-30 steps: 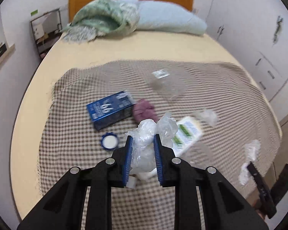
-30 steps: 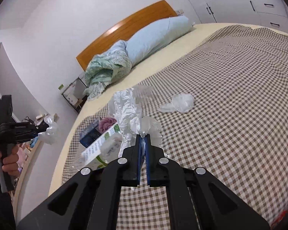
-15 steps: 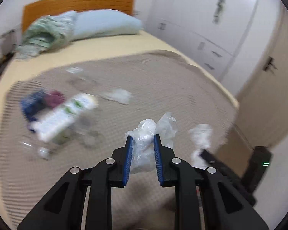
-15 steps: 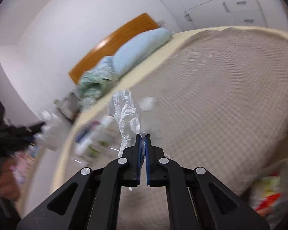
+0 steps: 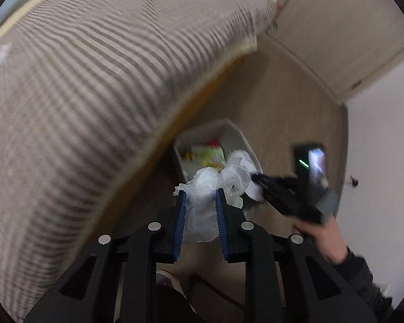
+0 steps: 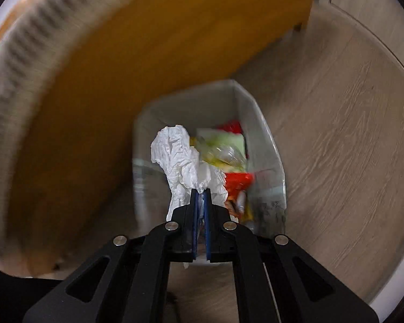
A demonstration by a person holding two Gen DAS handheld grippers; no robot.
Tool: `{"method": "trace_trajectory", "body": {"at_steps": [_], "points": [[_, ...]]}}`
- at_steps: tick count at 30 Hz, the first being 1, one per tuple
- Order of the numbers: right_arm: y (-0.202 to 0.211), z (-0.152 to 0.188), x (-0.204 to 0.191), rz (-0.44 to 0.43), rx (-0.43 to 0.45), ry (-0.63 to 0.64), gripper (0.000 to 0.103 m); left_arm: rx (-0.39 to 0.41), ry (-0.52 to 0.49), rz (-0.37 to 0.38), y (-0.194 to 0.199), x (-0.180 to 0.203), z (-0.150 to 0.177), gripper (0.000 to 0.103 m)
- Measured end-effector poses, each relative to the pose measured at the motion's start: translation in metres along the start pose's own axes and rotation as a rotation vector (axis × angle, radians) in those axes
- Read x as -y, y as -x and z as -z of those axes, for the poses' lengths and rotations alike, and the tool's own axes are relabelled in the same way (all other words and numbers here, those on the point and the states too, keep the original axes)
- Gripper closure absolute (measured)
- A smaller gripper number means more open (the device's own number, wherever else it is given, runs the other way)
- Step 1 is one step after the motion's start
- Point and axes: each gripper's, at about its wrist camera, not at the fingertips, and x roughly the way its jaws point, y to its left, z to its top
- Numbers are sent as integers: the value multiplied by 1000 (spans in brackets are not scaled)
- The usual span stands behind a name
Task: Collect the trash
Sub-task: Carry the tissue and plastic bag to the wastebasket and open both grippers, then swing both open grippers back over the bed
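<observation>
While the left gripper [image 5: 199,196] clamps a crumpled plastic bag [image 5: 206,185] between its blue pads, the right gripper [image 6: 200,192] pinches a white tissue [image 6: 179,156], a part-filled trash bin [image 6: 264,132] lying just beyond both jaws.

- We see the left gripper [image 5: 199,196] in matt black plastic with ribbed blue pads, clamped on a crumpled clear plastic bag [image 5: 202,191], thin and glossy.
- The right gripper [image 6: 200,192], same matt black finish with silver metal screws, pinches a wrinkled white paper tissue [image 6: 179,156], soft and matt.
- We find the bin [image 6: 264,134] smooth pale plastic, holding shiny red and green wrappers [image 6: 229,148].
- The floor [image 6: 350,123] shows pale wood grain, the bed frame [image 6: 148,40] smooth orange-brown wood, the bedcover [image 5: 80,80] woven checked cloth.
</observation>
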Motion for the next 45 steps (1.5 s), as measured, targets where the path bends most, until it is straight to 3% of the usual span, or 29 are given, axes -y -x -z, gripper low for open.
{"method": "trace_trajectory", "body": {"at_steps": [2, 4, 5, 6, 7, 8, 10, 13, 17, 20, 22, 24, 26, 28, 29, 31, 33, 37, 41, 45], "points": [[-39, -21, -6, 7, -66, 37, 98, -25, -2, -10, -12, 0, -5, 83], [-66, -47, -12, 7, -74, 61, 96, -31, 8, -41, -18, -6, -10, 83], [-80, -60, -17, 3, -69, 73, 84, -53, 16, -72, -26, -10, -12, 83], [-90, -70, -20, 5, -82, 81, 57, -78, 27, -93, -35, -13, -14, 83], [-96, -77, -21, 5, -86, 79, 46, -98, 34, -106, -44, -13, -16, 83], [-96, -83, -23, -12, -74, 76, 41, -125, 43, -123, -53, -16, -17, 83], [-88, -84, -28, -50, -39, 78, 41, -158, 46, -132, -66, -17, -19, 83], [-58, -71, -13, -37, 47, 56, 41, -227, 32, -128, -92, -15, -24, 83], [-8, -39, 25, -33, 138, -35, 41, -291, -29, -134, -132, 5, -40, 83], [27, -8, 59, -28, 181, -119, 38, -371, -52, -90, -185, 22, -52, 83], [46, 14, 75, -13, 198, -162, 38, -401, -81, -135, -215, 36, -39, 81], [62, 33, 85, 3, 209, -187, 38, -429, -174, -197, -247, 51, -30, 80], [67, 53, 93, 17, 211, -214, 38, -448, -197, -200, -273, 61, -19, 79], [67, 65, 100, 39, 207, -242, 38, -518, -200, -182, -289, 67, -7, 60], [65, 69, 103, 42, 198, -254, 38, -550, -212, -182, -294, 68, 0, 41], [52, 72, 105, 34, 159, -275, 37, -568, -291, -232, -297, 75, 12, 40], [46, 71, 102, 30, 134, -260, 38, -569, -321, -228, -293, 77, 15, 40], [41, 64, 89, 27, 122, -222, 38, -625, -236, -226, -287, 63, 9, 40], [46, 61, 79, 38, 112, -200, 38, -611, -237, -284, -271, 63, 4, 40], [59, 60, 72, 56, 121, -188, 38, -580, -205, -232, -234, 71, 4, 40]]}}
